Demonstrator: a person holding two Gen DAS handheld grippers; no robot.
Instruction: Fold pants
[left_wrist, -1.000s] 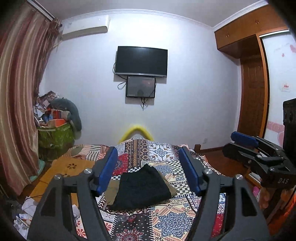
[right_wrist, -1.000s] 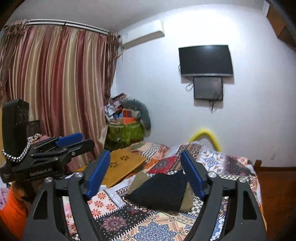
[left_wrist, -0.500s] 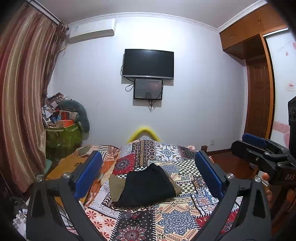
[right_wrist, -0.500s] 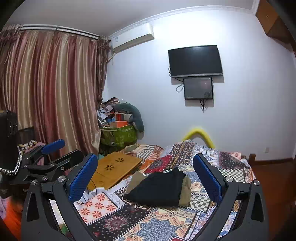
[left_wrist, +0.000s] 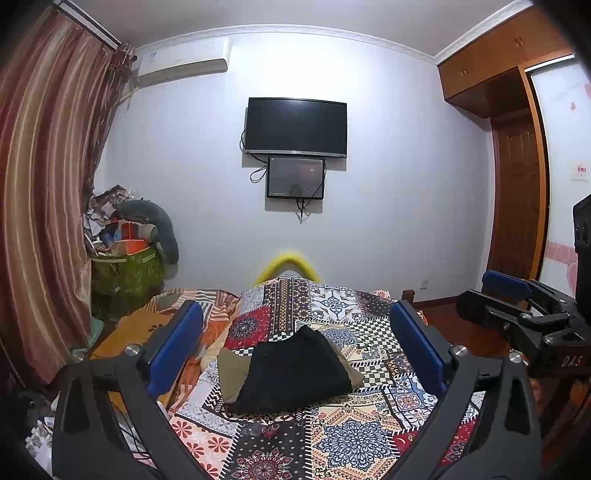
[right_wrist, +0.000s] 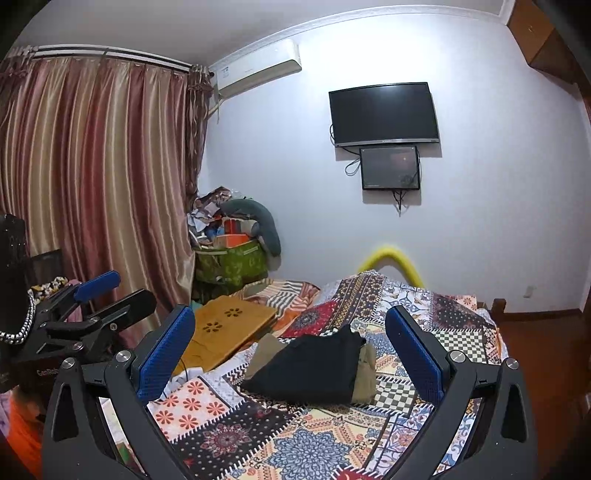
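Observation:
Folded black pants (left_wrist: 295, 373) lie on top of a folded olive-tan garment (left_wrist: 231, 371) on the patterned bedspread (left_wrist: 347, 439). The stack also shows in the right wrist view: the black pants (right_wrist: 314, 365) lie over the tan garment (right_wrist: 364, 373). My left gripper (left_wrist: 295, 336) is open and empty, held back from the stack above the near part of the bed. My right gripper (right_wrist: 291, 339) is open and empty, also back from the stack. Each gripper shows at the edge of the other's view, the right gripper (left_wrist: 517, 306) and the left gripper (right_wrist: 96, 295).
An orange wooden lap table (right_wrist: 225, 332) lies on the bed's left side. A green bin heaped with clutter (right_wrist: 232, 258) stands in the corner by the curtains (right_wrist: 92, 184). A TV (left_wrist: 295, 127) hangs on the far wall. A wardrobe and door (left_wrist: 517, 184) stand at right.
Both grippers have opened wider and pulled back and up from the folded stack. The pants have not moved.

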